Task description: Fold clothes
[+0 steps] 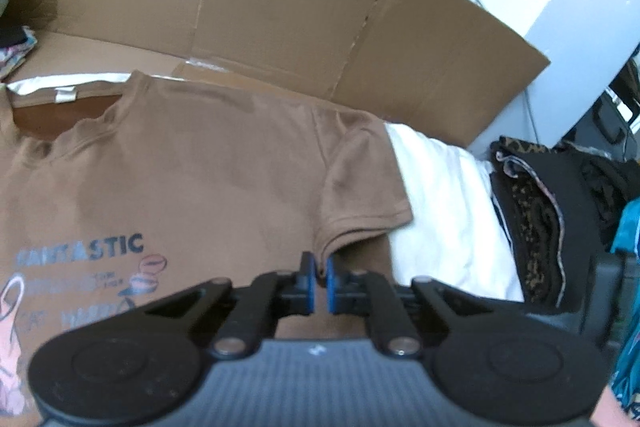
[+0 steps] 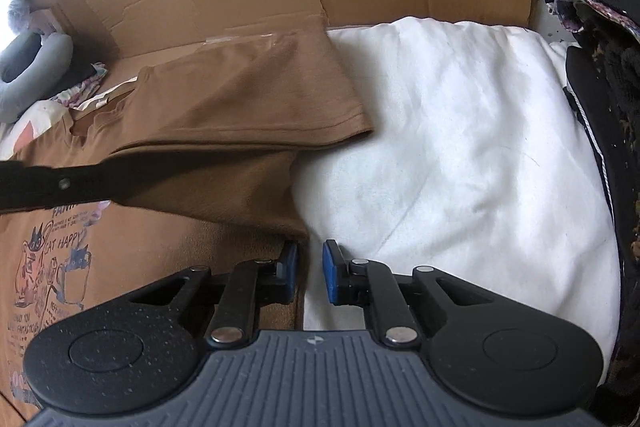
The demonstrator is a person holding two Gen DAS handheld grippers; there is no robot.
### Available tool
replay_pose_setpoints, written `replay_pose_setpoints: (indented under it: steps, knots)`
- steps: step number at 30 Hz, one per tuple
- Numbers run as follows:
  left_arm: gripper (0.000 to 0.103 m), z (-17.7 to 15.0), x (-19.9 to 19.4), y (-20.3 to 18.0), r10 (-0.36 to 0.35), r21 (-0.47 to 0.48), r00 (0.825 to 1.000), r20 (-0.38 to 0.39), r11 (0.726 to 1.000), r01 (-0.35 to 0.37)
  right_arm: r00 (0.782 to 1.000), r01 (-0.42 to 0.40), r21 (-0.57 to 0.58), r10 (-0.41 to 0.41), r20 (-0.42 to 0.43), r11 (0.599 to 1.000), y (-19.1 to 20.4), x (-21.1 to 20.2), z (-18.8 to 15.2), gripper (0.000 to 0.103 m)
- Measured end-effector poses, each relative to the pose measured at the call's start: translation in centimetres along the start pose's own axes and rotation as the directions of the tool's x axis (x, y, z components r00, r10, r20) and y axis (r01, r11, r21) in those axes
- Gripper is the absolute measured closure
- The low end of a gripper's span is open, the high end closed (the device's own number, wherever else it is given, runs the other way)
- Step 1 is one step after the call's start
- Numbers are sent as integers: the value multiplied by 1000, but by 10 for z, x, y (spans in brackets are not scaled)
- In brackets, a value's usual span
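A brown T-shirt (image 1: 180, 179) with a "FANTASTIC" cat print lies front up on cardboard and white bedding. In the left wrist view my left gripper (image 1: 319, 277) is shut, its blue pads pinching the shirt's fabric just below the short sleeve (image 1: 360, 187). In the right wrist view the sleeve (image 2: 248, 99) is raised off the T-shirt (image 2: 168, 239), and one black finger (image 2: 60, 183) of the left gripper reaches in from the left. My right gripper (image 2: 309, 269) stands lower along the shirt's side edge. That edge lies between its blue pads, and a gap shows between them.
Flattened cardboard (image 1: 260, 7) stands behind the shirt. White bedding (image 2: 460, 147) spreads to the right. A pile of dark leopard-print clothes (image 1: 532, 219) lies past it at the right edge. A grey neck pillow (image 2: 32, 67) sits far left.
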State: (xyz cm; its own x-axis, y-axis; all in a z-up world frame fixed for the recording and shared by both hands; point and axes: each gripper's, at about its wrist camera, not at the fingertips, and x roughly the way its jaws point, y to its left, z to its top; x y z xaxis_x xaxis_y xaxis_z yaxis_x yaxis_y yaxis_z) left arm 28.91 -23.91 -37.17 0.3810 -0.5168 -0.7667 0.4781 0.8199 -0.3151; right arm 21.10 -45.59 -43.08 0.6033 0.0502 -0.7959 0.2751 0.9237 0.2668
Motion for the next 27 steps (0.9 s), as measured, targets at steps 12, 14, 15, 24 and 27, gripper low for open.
replay_pose_setpoints:
  steps: [12,14,15,24,27]
  knots:
    - [97,-29,16,10,65,-35,993,-100,997,-69,1000,-17,39,17,2,999,-5,1,0,85]
    - [96,-32,21,11,74,-17,989,-128,997,-77,1000,-21,40,21,2,999,-6,0,0,85]
    - [95,-34,21,11,80,-7,987,-139,997,-82,1000,-23,47,23,-1,999,-6,-1,0,85]
    - [68,-8,-11,3,61,99,997,-47,993,-56,999,-38,102,38,-4,994,-12,-20,2,80]
    - [68,4,-5,-1,52,93,998,-19,994,-50,998,-64,78,63,7,995,-10,-28,2,80]
